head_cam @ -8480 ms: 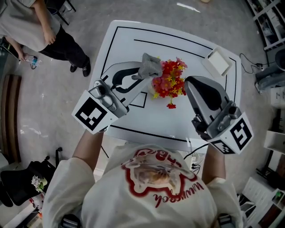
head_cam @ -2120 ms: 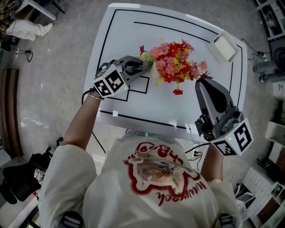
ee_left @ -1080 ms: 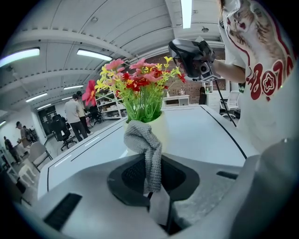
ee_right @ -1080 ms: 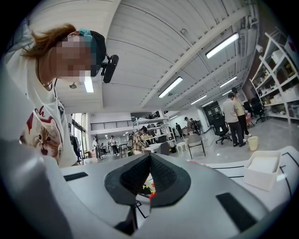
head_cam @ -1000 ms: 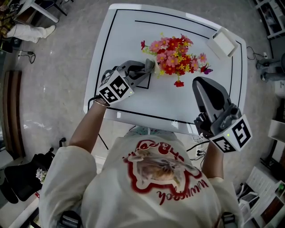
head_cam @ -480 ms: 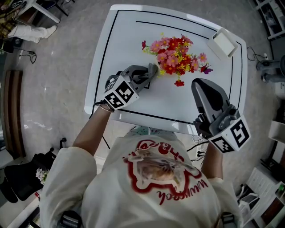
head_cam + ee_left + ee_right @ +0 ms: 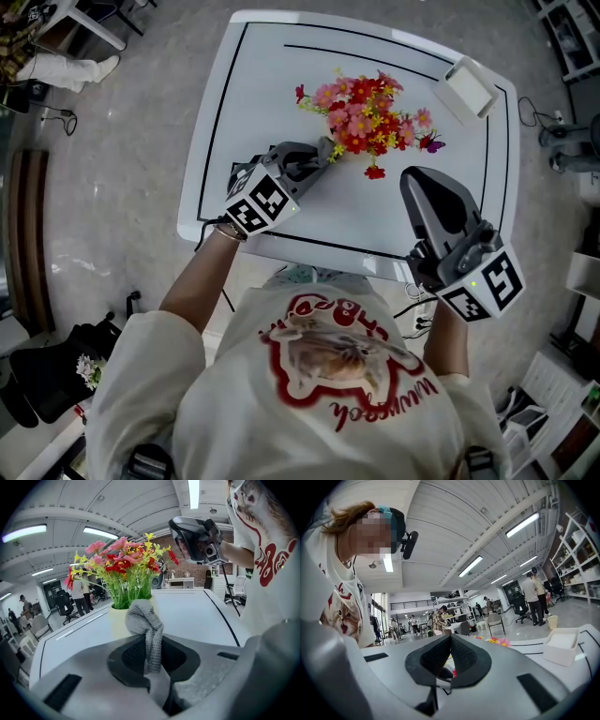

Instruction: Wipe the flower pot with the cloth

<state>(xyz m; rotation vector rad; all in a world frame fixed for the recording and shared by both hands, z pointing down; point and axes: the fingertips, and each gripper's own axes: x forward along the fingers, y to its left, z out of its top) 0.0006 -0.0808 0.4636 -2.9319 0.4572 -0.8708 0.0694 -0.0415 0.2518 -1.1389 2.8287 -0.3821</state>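
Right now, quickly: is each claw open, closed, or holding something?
Left claw: closed, pinching the grey cloth.
Right claw: closed, holding nothing.

The cloth [image 7: 146, 629] is a grey knit. The flower pot [image 7: 117, 623] is pale cream (a touch yellowish) under red, pink and yellow flowers [image 7: 124, 566] on green stems. The desk [image 7: 262, 103] is white with black lines. The left gripper [image 7: 320, 154] and right gripper [image 7: 420, 178] are grey, with black-and-white square markers.
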